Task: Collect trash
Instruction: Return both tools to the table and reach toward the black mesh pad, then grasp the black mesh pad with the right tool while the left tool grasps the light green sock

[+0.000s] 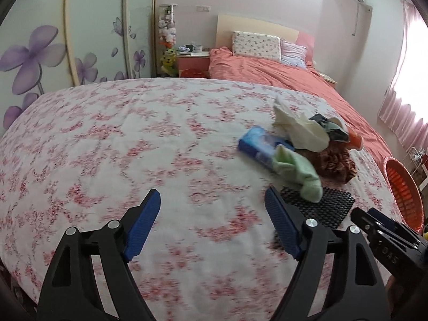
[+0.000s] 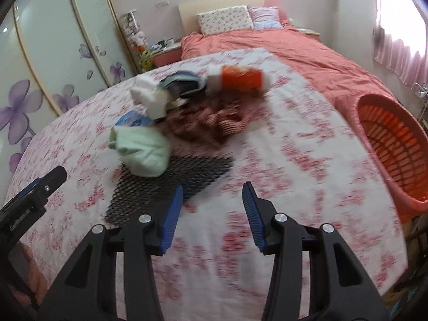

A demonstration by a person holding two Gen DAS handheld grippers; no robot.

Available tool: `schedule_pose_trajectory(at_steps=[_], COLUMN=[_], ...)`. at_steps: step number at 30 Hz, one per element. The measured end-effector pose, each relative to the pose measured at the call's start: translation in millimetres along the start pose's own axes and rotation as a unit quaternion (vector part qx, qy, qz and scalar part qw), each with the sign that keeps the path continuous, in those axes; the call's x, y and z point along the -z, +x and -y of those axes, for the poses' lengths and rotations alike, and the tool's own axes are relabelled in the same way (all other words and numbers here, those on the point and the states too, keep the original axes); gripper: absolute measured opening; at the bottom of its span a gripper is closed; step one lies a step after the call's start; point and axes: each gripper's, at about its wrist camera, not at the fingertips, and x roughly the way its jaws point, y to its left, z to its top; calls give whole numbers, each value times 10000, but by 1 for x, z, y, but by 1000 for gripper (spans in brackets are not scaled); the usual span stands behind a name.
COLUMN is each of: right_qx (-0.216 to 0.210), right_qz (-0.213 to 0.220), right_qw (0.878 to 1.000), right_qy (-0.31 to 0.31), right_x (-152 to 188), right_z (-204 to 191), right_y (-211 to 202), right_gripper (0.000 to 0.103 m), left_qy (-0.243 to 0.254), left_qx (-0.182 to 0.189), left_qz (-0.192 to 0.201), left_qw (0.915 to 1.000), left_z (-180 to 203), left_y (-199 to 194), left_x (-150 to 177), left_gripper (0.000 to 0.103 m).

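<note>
A heap of trash lies on the floral sheet: a blue packet, a green cloth, a black mesh mat, a brown knitted piece, white crumpled paper and an orange cup. My left gripper is open and empty, left of the heap. My right gripper is open and empty, just right of the mesh mat, with the green cloth, the brown piece and the orange cup beyond. An orange basket stands at the right edge.
A bed with a salmon cover and pillows lies behind. A wardrobe with purple flowers is at the left. A nightstand with mugs stands at the back. Pink curtains hang at the right.
</note>
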Motion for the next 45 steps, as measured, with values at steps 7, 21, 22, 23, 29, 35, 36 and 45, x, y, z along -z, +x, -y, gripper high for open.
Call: schedule_pose_trajectory(at_steps=[7,21,22,23,29,35,36,45], right_qx=[118,366,435,534,1088,1266,1260,1203], right_qz=[-206,470,535,620,953,1075,1088,1006], right_qw=[9997,9982,9976,9966,9891,9846,9843,9850], right_qy=[-67,-100,-100,-91,265,539,579,726], right_x=[1,-2,-3,-3,-3,-2,-2,4], right_z=[-19,8,12,18,65,105,111,130], right_y=[22,-17,-21,-27,-52,-68,-70,-70], right_gripper=[41,7,7,7,7,7,7,7], left_qy=[-99,16,35,60,130,319,341,543], left_qx=[121,411,432,463,619,532,514,432], left_qz=[-78,-245,-255,-269,-334,-286,-290,-572], left_qw=[9998,9989,9987,9985,9974,9977,9977,9960], left_z=[-20,4,8,13,40,64,66,80], left_y=[0,10,11,12,24,41,44,65], left_x=[7,10,10,10,5,-8,-9,-9], left_gripper=[79,79,79,79,79,79,79,61])
